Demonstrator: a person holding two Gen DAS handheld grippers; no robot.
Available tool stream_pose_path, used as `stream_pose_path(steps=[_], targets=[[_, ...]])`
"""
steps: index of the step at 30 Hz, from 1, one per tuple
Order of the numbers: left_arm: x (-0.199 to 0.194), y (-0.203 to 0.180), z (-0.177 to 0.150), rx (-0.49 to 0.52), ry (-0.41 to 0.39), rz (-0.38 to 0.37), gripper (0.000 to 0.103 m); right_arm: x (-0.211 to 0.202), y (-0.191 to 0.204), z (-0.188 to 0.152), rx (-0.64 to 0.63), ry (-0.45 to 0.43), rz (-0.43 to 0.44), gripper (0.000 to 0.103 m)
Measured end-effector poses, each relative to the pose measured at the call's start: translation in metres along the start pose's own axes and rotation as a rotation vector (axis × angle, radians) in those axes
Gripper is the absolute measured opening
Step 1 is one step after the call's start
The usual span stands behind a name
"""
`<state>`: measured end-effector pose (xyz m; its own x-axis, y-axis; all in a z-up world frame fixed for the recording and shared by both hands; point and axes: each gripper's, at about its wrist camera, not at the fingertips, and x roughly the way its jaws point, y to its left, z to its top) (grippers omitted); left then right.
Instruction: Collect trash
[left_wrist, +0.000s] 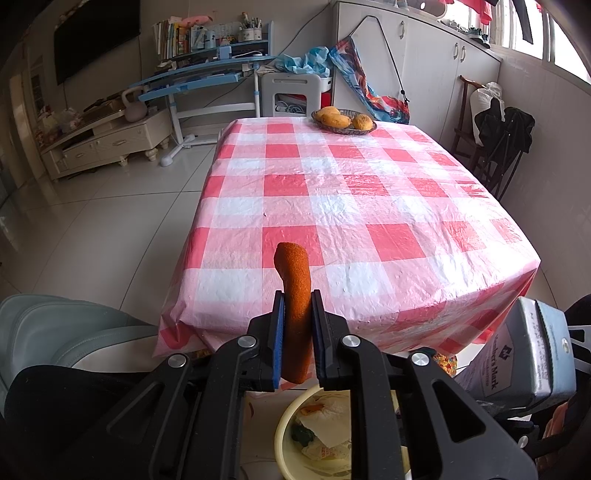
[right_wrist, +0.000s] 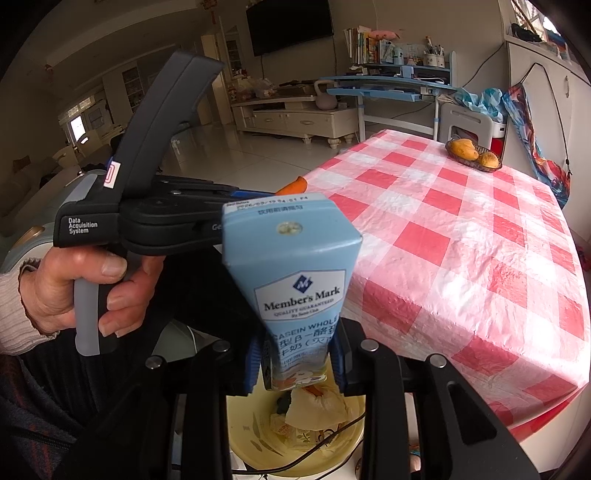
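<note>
While both loads hang above the yellow basin (right_wrist: 295, 454): left gripper (left_wrist: 297, 332) clamped tight on orange peel (left_wrist: 294, 295); right gripper (right_wrist: 297, 354) squeezing milk carton (right_wrist: 291, 266). Risk: off-centre release drops either beside the near rim.

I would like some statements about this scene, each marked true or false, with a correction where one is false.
1. The left gripper is shut on a curled orange peel strip. True.
2. The right gripper holds a green glass bottle. False: it is shut on a light blue milk carton.
3. A pale yellow round basin with crumpled paper waste in it sits below both grippers. True.
4. The red and white checked tablecloth is covered with scattered trash. False: only a dark shallow dish of yellow-orange fruit stands on it, at the far end.
5. The carton is already lying inside the basin. False: it is held above the basin, in the right gripper.
</note>
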<state>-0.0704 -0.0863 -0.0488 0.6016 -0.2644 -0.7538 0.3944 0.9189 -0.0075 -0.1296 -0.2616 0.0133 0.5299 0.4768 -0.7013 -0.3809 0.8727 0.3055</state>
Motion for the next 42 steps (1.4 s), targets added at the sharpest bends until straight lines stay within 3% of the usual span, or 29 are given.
stream_pose_path(steps=[42], targets=[[0.0006,-0.0009,-0.0008,0.002,0.007,0.0,0.014,0.0036,0.003,0.001,-0.002,0.01,-0.003,0.031]])
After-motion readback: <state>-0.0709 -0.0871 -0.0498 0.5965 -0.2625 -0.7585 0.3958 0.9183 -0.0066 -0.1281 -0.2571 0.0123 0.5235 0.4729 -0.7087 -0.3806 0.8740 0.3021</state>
